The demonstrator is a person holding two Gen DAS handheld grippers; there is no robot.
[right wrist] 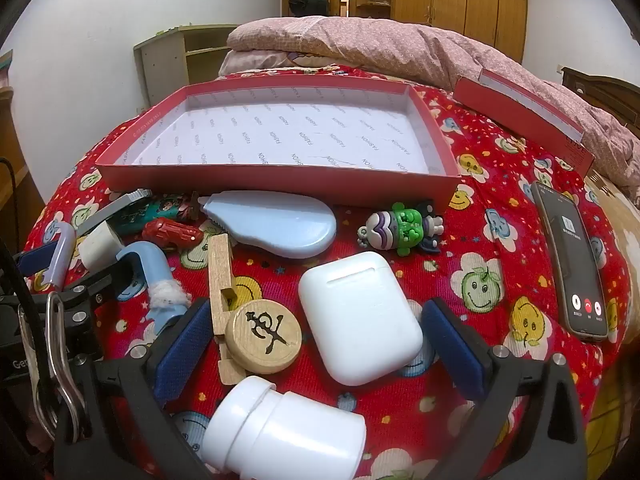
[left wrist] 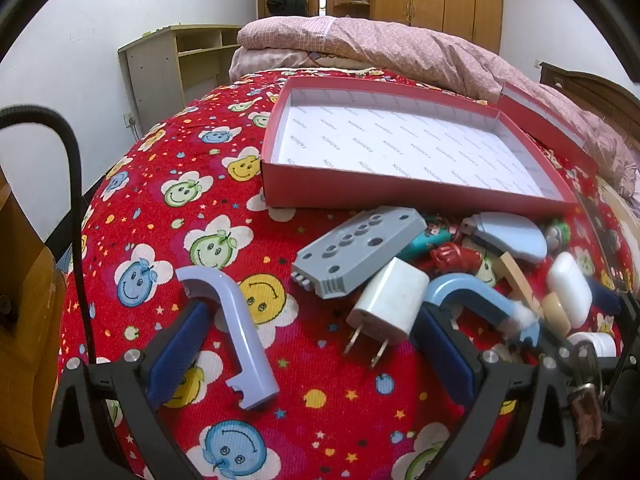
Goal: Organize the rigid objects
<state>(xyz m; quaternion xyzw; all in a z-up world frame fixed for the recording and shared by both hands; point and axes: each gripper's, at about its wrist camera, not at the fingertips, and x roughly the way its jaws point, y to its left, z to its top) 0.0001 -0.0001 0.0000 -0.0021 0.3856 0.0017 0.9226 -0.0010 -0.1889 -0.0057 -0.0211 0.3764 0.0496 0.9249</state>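
A red box point(left wrist: 360, 192) with a white lining lies empty on the bed; it also shows in the right wrist view point(right wrist: 280, 180). My left gripper point(left wrist: 312, 344) is open, low over the bedspread, with a lilac hook-shaped piece point(left wrist: 240, 328) and a white plug charger point(left wrist: 390, 302) between its fingers. A grey block with holes point(left wrist: 356, 248) lies just beyond. My right gripper point(right wrist: 316, 344) is open around a white earbud case point(right wrist: 360, 316) and a round wooden chess piece point(right wrist: 263, 336). A white bottle point(right wrist: 280, 432) lies close under it.
Small items lie before the box: a blue tape dispenser point(right wrist: 276, 224), a green toy figure point(right wrist: 404, 226), a red toy point(right wrist: 172, 232), a wooden stick point(right wrist: 221, 280), a blue hook point(right wrist: 154, 276). A phone point(right wrist: 568, 256) lies right. The box lid point(right wrist: 520, 116) rests by the pink quilt point(right wrist: 400, 48).
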